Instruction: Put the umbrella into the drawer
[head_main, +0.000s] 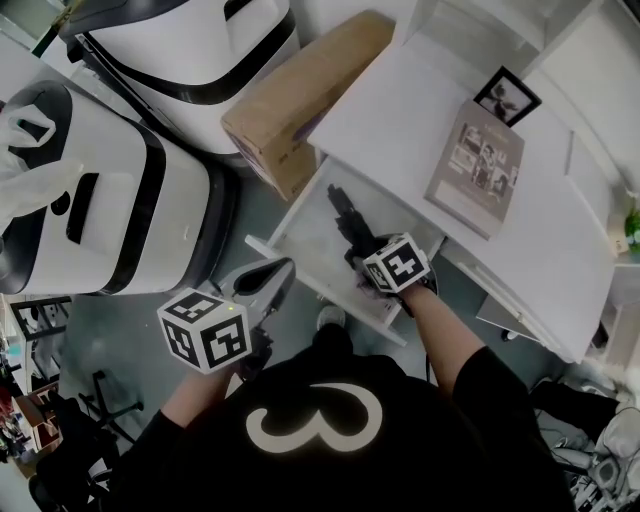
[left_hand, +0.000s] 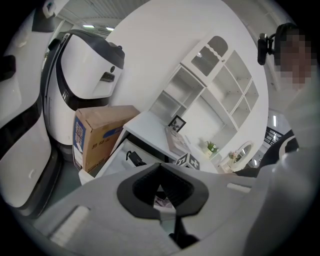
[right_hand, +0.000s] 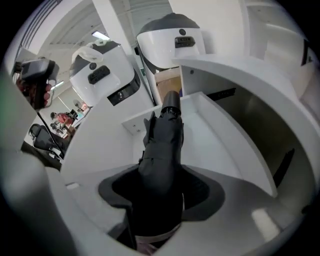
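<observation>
My right gripper (head_main: 366, 256) is shut on a black folded umbrella (head_main: 347, 217), gripping it near one end. The umbrella points away from me and down into the open white drawer (head_main: 300, 262) under the white desk (head_main: 400, 110). In the right gripper view the umbrella (right_hand: 165, 142) runs from between the jaws (right_hand: 161, 192) toward the drawer's floor (right_hand: 212, 132). My left gripper (head_main: 264, 283) hangs to the left of the drawer front, over the floor; its jaws (left_hand: 161, 194) look shut with nothing in them. From there I see the drawer (left_hand: 116, 161) and the umbrella's tip (left_hand: 134, 157).
A cardboard box (head_main: 300, 90) stands on the floor against the desk's left end, beside the drawer. Two large white-and-black machines (head_main: 110, 200) fill the left. A book (head_main: 477, 165) and a small photo frame (head_main: 507, 96) lie on the desk.
</observation>
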